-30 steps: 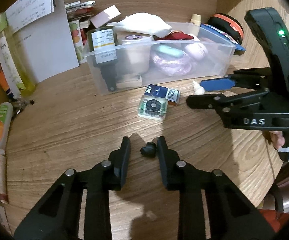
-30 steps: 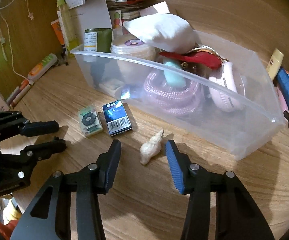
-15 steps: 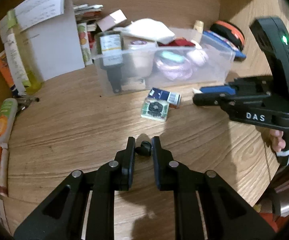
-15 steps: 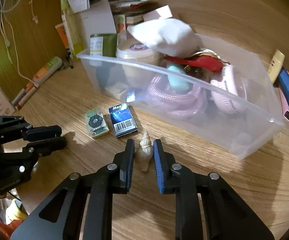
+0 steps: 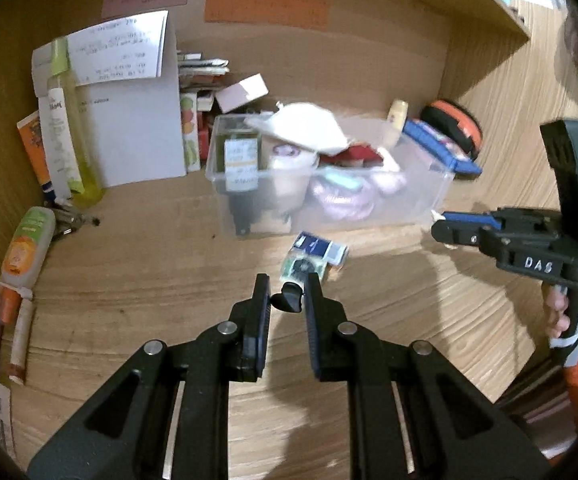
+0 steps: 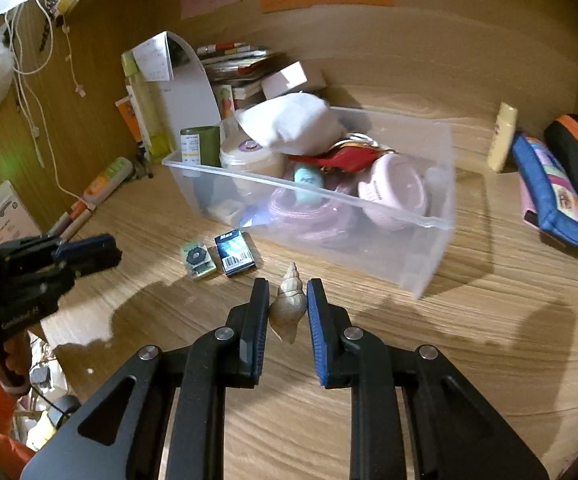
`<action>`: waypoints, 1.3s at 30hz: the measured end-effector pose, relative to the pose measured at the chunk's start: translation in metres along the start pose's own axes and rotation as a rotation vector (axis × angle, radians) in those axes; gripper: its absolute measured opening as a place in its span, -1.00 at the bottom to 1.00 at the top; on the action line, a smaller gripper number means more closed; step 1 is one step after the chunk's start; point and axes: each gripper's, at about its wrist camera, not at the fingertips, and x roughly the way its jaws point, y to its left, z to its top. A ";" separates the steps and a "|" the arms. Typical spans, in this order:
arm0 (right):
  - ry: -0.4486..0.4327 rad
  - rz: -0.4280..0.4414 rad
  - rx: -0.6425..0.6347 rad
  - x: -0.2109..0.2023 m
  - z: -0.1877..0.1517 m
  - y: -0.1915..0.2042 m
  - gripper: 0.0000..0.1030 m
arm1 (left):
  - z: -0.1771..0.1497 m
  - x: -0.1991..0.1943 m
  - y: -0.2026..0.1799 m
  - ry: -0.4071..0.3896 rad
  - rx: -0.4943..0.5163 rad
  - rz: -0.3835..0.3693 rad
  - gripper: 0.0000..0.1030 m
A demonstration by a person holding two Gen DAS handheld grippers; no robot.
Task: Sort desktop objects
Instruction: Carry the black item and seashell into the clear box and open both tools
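clear bin point(image 6: 429, 240) at the far middle of the desk point(image 6: 489, 340) already well filled; two small boxes point(image 6: 217, 256) lie on the wood just near of it, unsorted. right gripper point(image 6: 288, 304) closed on the shell point(image 6: 287, 306), left gripper point(image 5: 285, 300) closed on a small black piece point(image 5: 288, 301); both lifted off the desk. a second ago both sets of jaws stood wide open around these, still on the wood. dropping both in the bin remains.
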 end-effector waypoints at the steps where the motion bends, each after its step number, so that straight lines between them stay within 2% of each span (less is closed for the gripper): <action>1: -0.006 -0.006 -0.001 -0.003 0.001 -0.002 -0.66 | 0.002 -0.002 -0.001 -0.009 -0.001 -0.002 -0.70; 7: -0.058 -0.024 0.009 -0.022 0.010 -0.010 -0.66 | 0.023 -0.009 -0.005 -0.061 0.005 -0.018 -0.70; 18: -0.130 -0.027 0.088 -0.026 0.035 -0.039 -0.66 | 0.067 0.003 -0.011 -0.121 0.030 -0.042 -0.70; 28: -0.155 -0.061 0.087 -0.018 0.051 -0.055 -0.66 | 0.095 0.049 -0.024 -0.074 0.035 -0.104 -0.70; 39: -0.099 -0.020 0.072 0.022 0.060 -0.065 -0.66 | 0.095 0.097 -0.025 0.009 0.040 -0.120 -0.70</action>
